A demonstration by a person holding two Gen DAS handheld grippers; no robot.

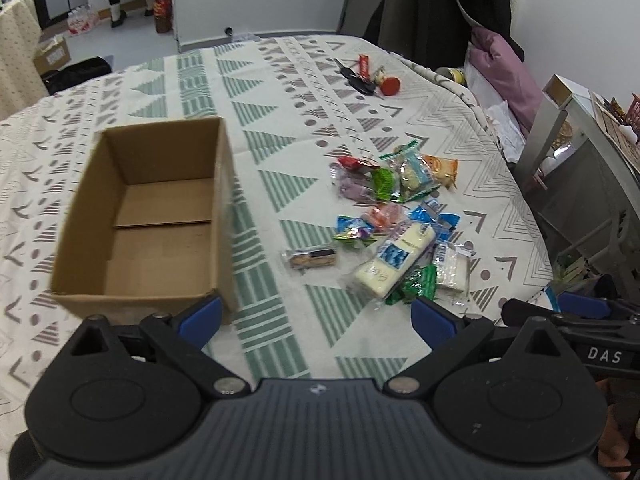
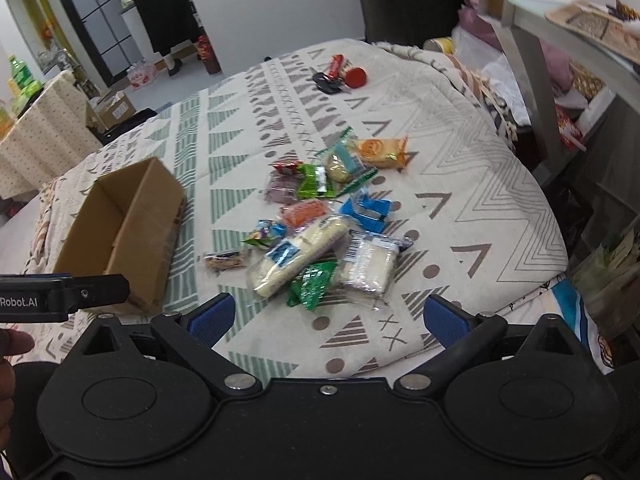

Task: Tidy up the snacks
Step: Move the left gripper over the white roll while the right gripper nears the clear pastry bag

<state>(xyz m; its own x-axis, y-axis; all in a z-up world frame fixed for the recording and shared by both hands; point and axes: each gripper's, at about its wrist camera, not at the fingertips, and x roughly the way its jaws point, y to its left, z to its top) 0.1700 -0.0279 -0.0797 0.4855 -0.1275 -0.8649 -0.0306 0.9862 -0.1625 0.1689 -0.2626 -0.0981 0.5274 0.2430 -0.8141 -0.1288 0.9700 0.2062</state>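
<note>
Left wrist | patterned tablecloth (image 1: 280, 128) (white walls) | cardboard box (image 1: 152, 216) | left tongs (image 1: 316, 316), right tongs (image 2: 326, 316) spread

Cardboard box (image 1: 148, 220) sitting on the tablecloth (image 1: 280, 92), snack packets (image 1: 396, 224) lying scattered to its right, keys (image 1: 360, 76) resting behind.

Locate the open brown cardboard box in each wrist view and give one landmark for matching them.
Left wrist view: the open brown cardboard box fills the left-centre, empty.
Right wrist view: the box sits at the left edge, seen from its side.
Shared landmark: the red round object at the far side of the patterned tablecloth.
</note>
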